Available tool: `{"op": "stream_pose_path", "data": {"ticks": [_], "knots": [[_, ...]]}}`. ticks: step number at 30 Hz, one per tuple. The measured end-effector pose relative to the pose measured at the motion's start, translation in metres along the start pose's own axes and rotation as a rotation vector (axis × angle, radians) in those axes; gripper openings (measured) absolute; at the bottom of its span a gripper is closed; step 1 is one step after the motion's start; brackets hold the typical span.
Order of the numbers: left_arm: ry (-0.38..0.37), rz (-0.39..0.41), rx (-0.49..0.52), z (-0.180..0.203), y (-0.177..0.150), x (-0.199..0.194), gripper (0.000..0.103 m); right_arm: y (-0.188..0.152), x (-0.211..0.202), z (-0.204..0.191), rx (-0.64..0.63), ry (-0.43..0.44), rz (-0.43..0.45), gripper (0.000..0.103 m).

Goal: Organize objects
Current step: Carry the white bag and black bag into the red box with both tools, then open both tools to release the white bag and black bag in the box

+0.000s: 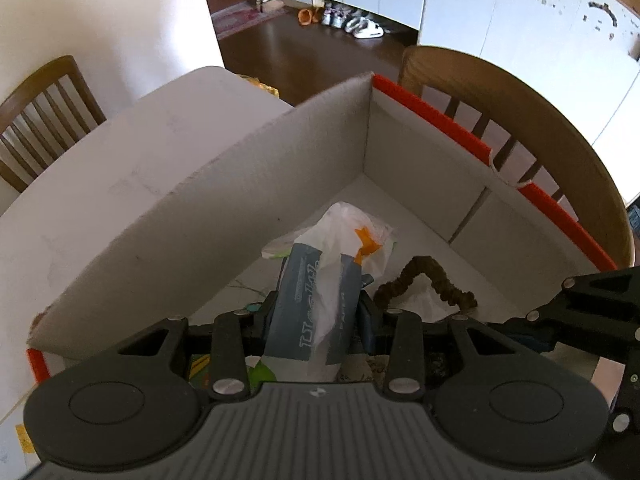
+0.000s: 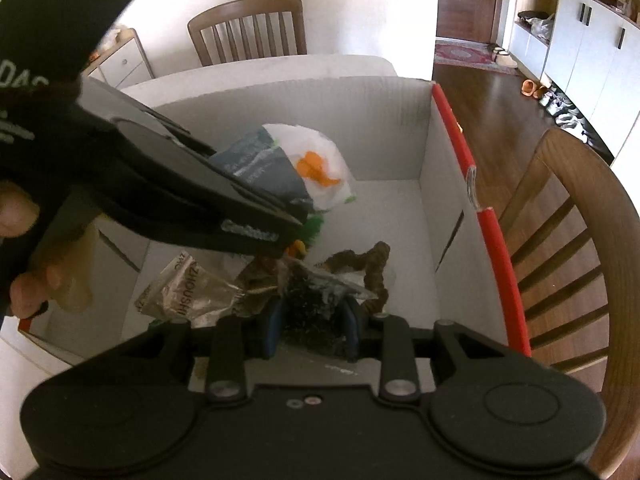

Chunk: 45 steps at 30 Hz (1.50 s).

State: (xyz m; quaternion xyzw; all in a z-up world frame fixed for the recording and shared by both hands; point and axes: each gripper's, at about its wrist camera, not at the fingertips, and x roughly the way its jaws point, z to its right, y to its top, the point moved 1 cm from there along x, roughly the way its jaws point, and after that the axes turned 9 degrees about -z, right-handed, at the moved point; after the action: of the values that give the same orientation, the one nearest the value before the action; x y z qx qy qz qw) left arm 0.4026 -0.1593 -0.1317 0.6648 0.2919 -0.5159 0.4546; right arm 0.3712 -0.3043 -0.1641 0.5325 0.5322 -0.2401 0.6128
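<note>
The left tongs point(image 1: 320, 320) are clenched on a blue-grey packet point(image 1: 316, 300) wrapped in white plastic, the right tongs point(image 2: 310, 328) on a dark crinkly packet point(image 2: 316, 300). Both are held low inside the white cardboard box point(image 1: 420, 152) on the worktop point(image 1: 100, 152). Each packet is best lowered to bare floor beside the brown scrunchie point(image 1: 436, 280) before being released.

The left gripper point(image 1: 316, 312), black with blue pads, is pointing steeply down and its jaws are squeezing tight on the thing between them. In the right wrist view it is reaching in from the left. The person's bare left hand point(image 2: 24, 240) is wrapping around its handle, fingers point(image 2: 32, 288) curled, under a dark sleeve point(image 2: 24, 92) with white letters. The right gripper point(image 2: 310, 320), black too, is also tilting down, and its blue pads point(image 2: 270, 326) are pinching what sits between them.
</note>
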Motion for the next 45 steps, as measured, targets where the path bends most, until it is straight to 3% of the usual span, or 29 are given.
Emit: {"op": "stream_pose_path", "data": {"ticks": [6,11,13,27,43,45], "knots": [[-0.005,-0.010,0.003,0.001,0.000,0.004,0.042,0.002,0.000,0.005,0.004,0.001,-0.007,0.036],[-0.035,0.017,-0.008,-0.001,-0.005,-0.004,0.056,0.001,-0.003,0.007,0.014,0.006,-0.002,0.043],[-0.041,0.033,-0.008,-0.002,-0.007,-0.009,0.064,0.000,-0.006,0.007,0.018,-0.008,0.014,0.054],[-0.074,0.141,-0.054,-0.013,-0.032,-0.054,0.068,-0.005,-0.040,0.004,0.032,0.012,0.081,0.061],[-0.089,0.301,-0.123,-0.040,-0.085,-0.130,0.068,-0.010,-0.091,-0.036,0.023,0.041,0.197,0.068],[-0.088,0.323,-0.127,-0.047,-0.095,-0.141,0.074,-0.008,-0.095,-0.044,0.012,0.033,0.211,0.068]]}}
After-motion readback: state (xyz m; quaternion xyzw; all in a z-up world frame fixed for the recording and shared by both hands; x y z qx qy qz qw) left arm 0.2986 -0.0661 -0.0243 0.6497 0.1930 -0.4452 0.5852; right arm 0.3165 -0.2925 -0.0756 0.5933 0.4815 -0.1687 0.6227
